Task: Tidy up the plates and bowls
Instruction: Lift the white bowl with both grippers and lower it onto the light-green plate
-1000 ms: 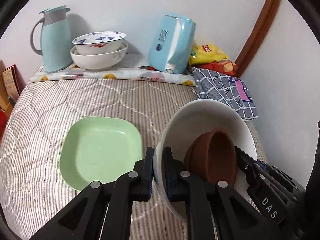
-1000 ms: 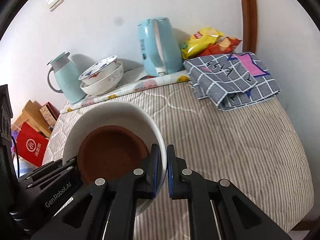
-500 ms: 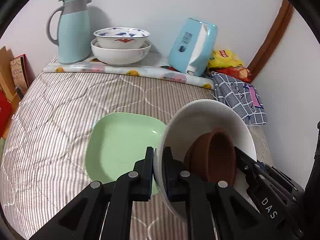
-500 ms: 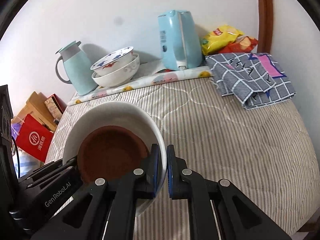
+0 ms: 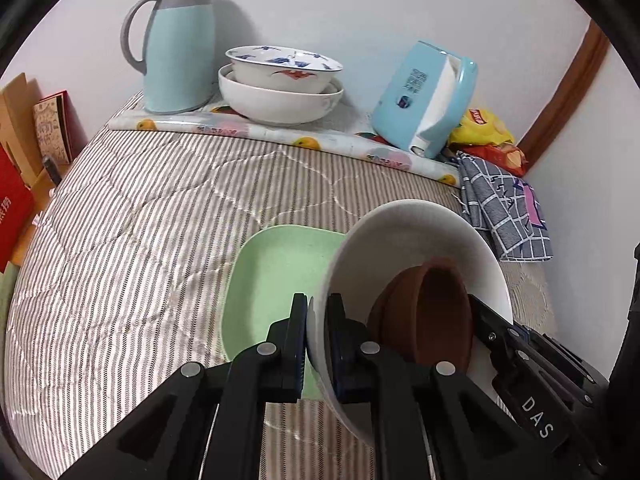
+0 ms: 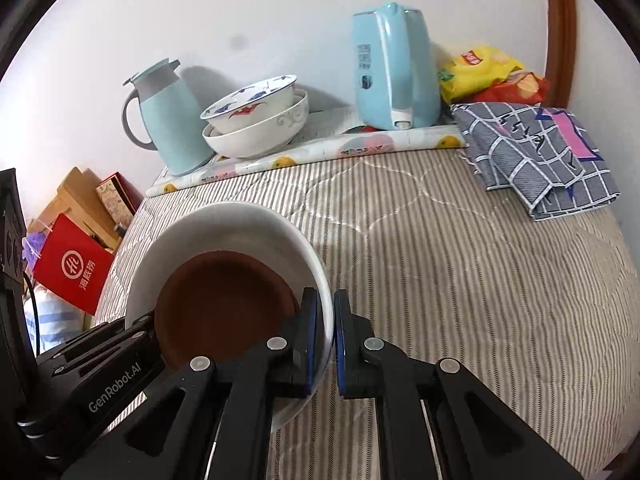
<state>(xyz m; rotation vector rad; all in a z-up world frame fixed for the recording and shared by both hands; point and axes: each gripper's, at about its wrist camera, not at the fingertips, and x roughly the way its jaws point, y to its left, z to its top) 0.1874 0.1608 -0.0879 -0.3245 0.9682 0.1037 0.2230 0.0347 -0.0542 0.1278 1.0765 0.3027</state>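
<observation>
Both grippers hold one large white bowl (image 5: 404, 236) by opposite rims, above the striped bed cover. A brown bowl (image 5: 432, 316) sits inside it. My left gripper (image 5: 316, 312) is shut on the bowl's left rim. My right gripper (image 6: 325, 312) is shut on its right rim; the white bowl (image 6: 224, 224) and brown bowl (image 6: 224, 304) show there too. A square green plate (image 5: 276, 276) lies on the cover, partly under the white bowl. Two stacked bowls (image 5: 280, 88), the upper one painted blue and red, stand at the back.
A pale blue jug (image 5: 176, 44) and a blue kettle (image 5: 428, 100) stand on a fruit-print mat (image 5: 280, 136) by the wall. A checked cloth (image 6: 536, 152) and snack bags (image 6: 492, 76) lie at the back right. Boxes and a red bag (image 6: 72, 268) sit beyond the left edge.
Both grippers have carried the white bowl to the left and toward the back; it now overlaps the green plate's right edge. The grips have not changed.
</observation>
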